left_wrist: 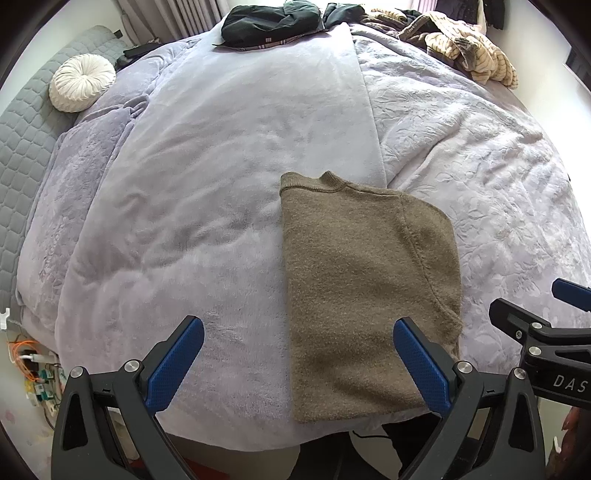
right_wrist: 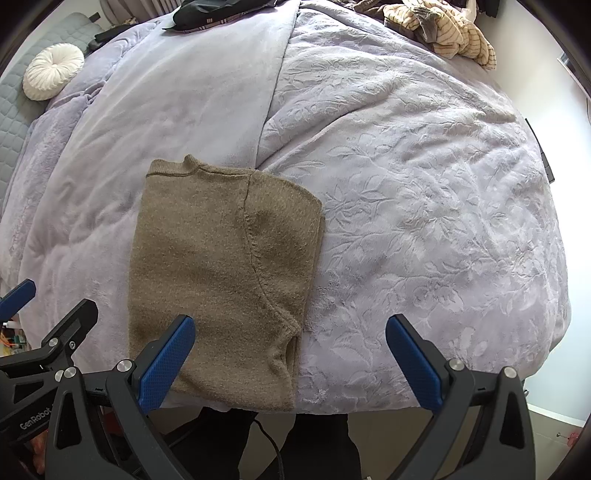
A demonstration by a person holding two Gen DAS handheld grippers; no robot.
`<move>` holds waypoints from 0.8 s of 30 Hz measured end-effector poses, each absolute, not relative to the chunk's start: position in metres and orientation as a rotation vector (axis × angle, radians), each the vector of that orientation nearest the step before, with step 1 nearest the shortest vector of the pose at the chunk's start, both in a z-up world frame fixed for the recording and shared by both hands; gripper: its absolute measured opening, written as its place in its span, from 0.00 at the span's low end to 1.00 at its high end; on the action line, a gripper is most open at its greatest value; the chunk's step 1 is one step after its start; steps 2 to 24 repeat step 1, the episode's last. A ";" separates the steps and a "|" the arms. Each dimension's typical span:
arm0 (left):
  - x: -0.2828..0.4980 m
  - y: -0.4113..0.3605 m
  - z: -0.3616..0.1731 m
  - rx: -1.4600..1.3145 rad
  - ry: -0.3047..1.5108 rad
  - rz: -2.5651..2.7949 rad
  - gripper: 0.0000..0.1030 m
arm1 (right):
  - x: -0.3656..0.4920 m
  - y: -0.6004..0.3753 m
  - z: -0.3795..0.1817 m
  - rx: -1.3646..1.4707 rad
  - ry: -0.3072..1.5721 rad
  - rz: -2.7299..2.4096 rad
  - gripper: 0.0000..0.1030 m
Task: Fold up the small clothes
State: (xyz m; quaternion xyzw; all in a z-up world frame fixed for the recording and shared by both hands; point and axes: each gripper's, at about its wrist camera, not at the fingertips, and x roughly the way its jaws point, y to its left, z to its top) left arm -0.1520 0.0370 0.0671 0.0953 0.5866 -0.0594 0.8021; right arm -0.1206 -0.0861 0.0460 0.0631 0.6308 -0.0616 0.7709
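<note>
**Sweater half folded, both grippers free**

Fingers of the left gripper (left_wrist: pixel 298 363) are spread wide with nothing between them; they hang over the near edge of the bed (left_wrist: pixel 221 184), the right-hand pad above the sweater's lower corner. The right gripper (right_wrist: pixel 290 363) is equally wide open and holds nothing, its left-hand pad over the sweater's near hem.

The brown sweater (left_wrist: pixel 354 280) lies flat on the lilac blanket at the near edge of the bed, collar pointing away. By the look of it, it is already folded lengthwise, with a sleeve seam showing on top and the sleeve tucked in. What seems left is a crosswise fold, hem to collar, and then perhaps the other garments.

A dark garment (left_wrist: pixel 273 18) and a striped pile (left_wrist: pixel 469 48) sit well apart at the far edge, with a round white cushion (left_wrist: pixel 83 82) to the far left. Nothing blocks the sweater.
</note>
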 end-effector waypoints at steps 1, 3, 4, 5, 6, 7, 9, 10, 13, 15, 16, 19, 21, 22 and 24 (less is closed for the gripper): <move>-0.152 0.036 0.067 0.209 1.259 -0.127 1.00 | -0.120 -0.086 0.046 0.136 1.367 -0.133 1.00; -0.152 0.036 0.067 0.209 1.259 -0.127 1.00 | -0.120 -0.086 0.046 0.136 1.367 -0.133 1.00; -0.152 0.036 0.067 0.209 1.259 -0.127 1.00 | -0.120 -0.086 0.046 0.136 1.367 -0.133 1.00; -0.152 0.036 0.067 0.209 1.259 -0.127 1.00 | -0.120 -0.086 0.046 0.136 1.367 -0.133 1.00; -0.152 0.036 0.067 0.209 1.259 -0.127 1.00 | -0.120 -0.086 0.046 0.136 1.367 -0.133 1.00; -0.152 0.036 0.067 0.209 1.259 -0.127 1.00 | -0.120 -0.086 0.046 0.136 1.367 -0.133 1.00; -0.152 0.036 0.067 0.209 1.259 -0.127 1.00 | -0.120 -0.086 0.046 0.136 1.367 -0.133 1.00; -0.152 0.036 0.067 0.209 1.259 -0.127 1.00 | -0.120 -0.086 0.046 0.136 1.367 -0.133 1.00; -0.152 0.036 0.067 0.209 1.259 -0.127 1.00 | -0.120 -0.086 0.046 0.136 1.367 -0.133 1.00; -0.152 0.036 0.067 0.209 1.259 -0.127 1.00 | -0.120 -0.086 0.046 0.136 1.367 -0.133 1.00; -0.152 0.036 0.067 0.209 1.259 -0.127 1.00 | -0.120 -0.086 0.046 0.136 1.367 -0.133 1.00; -0.152 0.036 0.067 0.209 1.259 -0.127 1.00 | -0.120 -0.086 0.046 0.136 1.367 -0.133 1.00; -0.152 0.036 0.067 0.209 1.259 -0.127 1.00 | -0.120 -0.086 0.046 0.136 1.367 -0.133 1.00; -0.152 0.036 0.067 0.209 1.259 -0.127 1.00 | -0.120 -0.086 0.046 0.136 1.367 -0.133 1.00; -0.152 0.036 0.067 0.209 1.259 -0.127 1.00 | -0.120 -0.086 0.046 0.136 1.367 -0.133 1.00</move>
